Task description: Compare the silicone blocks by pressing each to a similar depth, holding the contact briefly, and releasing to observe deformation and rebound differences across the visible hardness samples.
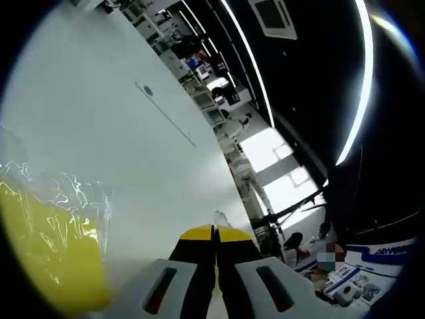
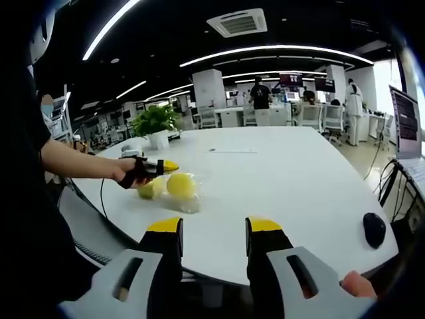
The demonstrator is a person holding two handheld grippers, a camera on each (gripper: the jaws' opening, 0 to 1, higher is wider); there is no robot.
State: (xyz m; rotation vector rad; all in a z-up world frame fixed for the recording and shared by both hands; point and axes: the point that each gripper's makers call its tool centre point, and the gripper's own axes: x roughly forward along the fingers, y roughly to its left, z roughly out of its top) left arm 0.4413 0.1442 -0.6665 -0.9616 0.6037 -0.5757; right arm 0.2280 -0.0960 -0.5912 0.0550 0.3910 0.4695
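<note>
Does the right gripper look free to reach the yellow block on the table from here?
Probably yes: the right gripper is open, with bare table between it and the yellow block; the left gripper sits beside it.

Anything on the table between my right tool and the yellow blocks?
Bare white table between the right tool and the yellow blocks, per right gripper view.

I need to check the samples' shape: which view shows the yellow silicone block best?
The right gripper view: the yellow silicone block sits whole on the white table, beside the left tongs. The left gripper view shows it close, cropped and blurred under clear wrap.
</note>
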